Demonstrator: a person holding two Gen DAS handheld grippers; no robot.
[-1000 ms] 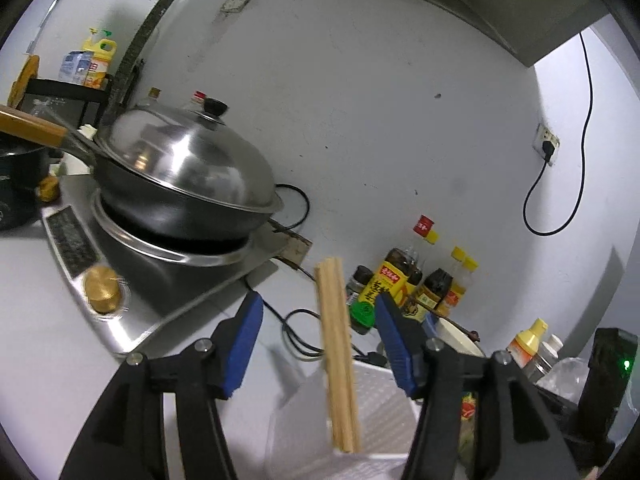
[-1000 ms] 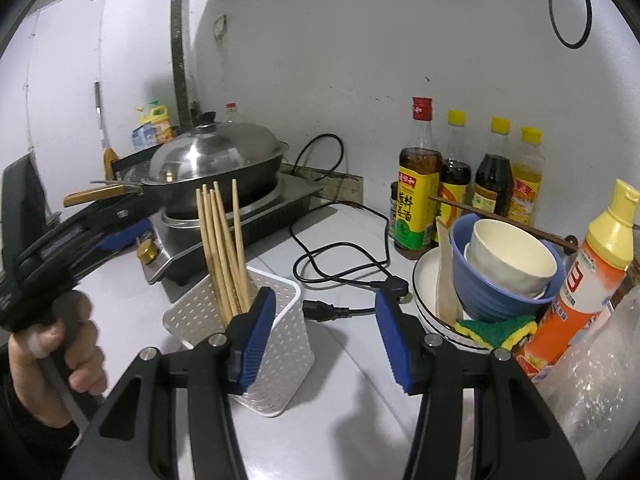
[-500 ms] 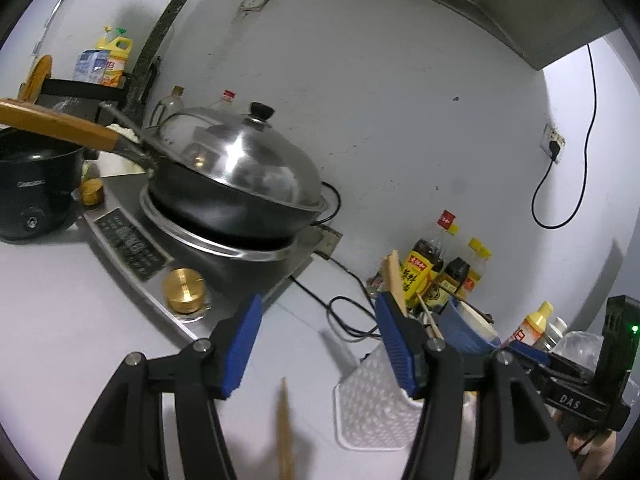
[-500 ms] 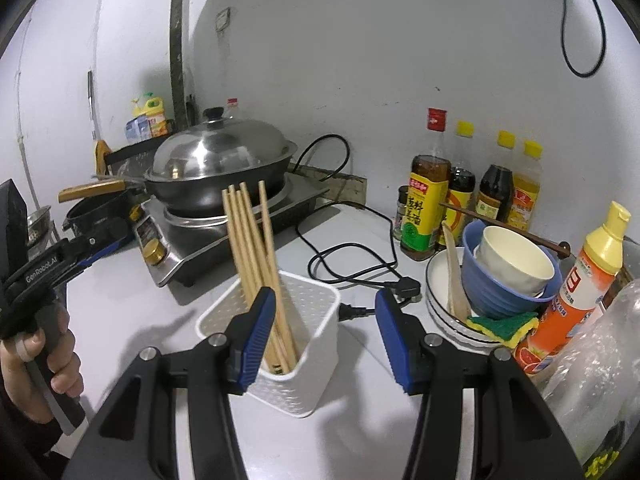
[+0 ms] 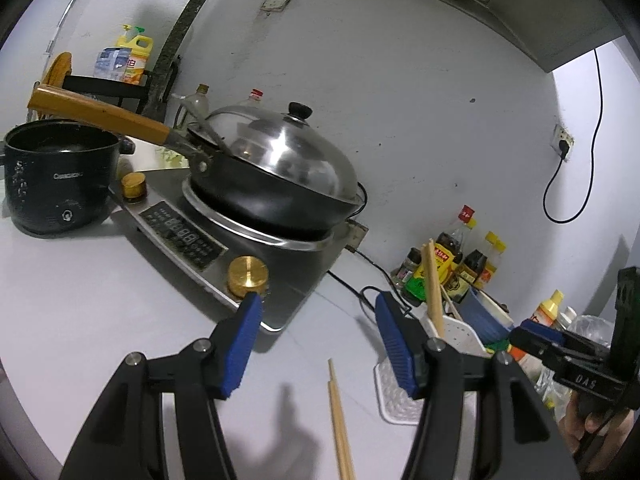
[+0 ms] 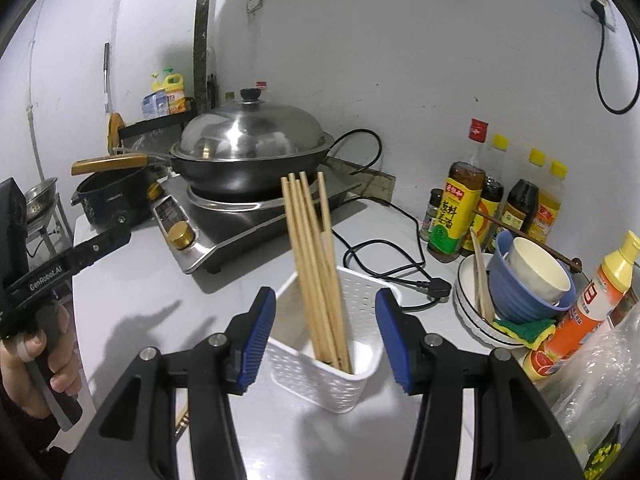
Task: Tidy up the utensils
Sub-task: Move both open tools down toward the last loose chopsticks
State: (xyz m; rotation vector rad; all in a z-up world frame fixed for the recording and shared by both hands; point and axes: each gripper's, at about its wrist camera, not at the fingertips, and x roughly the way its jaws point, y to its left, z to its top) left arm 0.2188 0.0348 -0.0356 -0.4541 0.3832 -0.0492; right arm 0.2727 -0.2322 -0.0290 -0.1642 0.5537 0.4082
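A white perforated utensil holder [image 6: 340, 332] stands on the counter with several wooden chopsticks [image 6: 316, 256] upright in it. My right gripper [image 6: 326, 336] is open, its blue pads on either side of the holder, holding nothing. The holder also shows in the left wrist view [image 5: 452, 340] to the right of my left gripper [image 5: 318, 344], which is open and empty above the counter. A loose pair of chopsticks [image 5: 340, 424] lies flat on the counter between and below the left gripper's fingers.
A lidded wok [image 5: 276, 172] sits on an induction cooker [image 5: 192, 236] behind. A dark pot [image 5: 60, 176] is far left. Sauce bottles [image 6: 456, 208], stacked bowls [image 6: 524, 284], a sponge and a black power cord [image 6: 384, 256] crowd the right side.
My left gripper has drawn back left from above the holder; the loose chopsticks on the counter have come into its view. My right gripper has moved closer to the holder.
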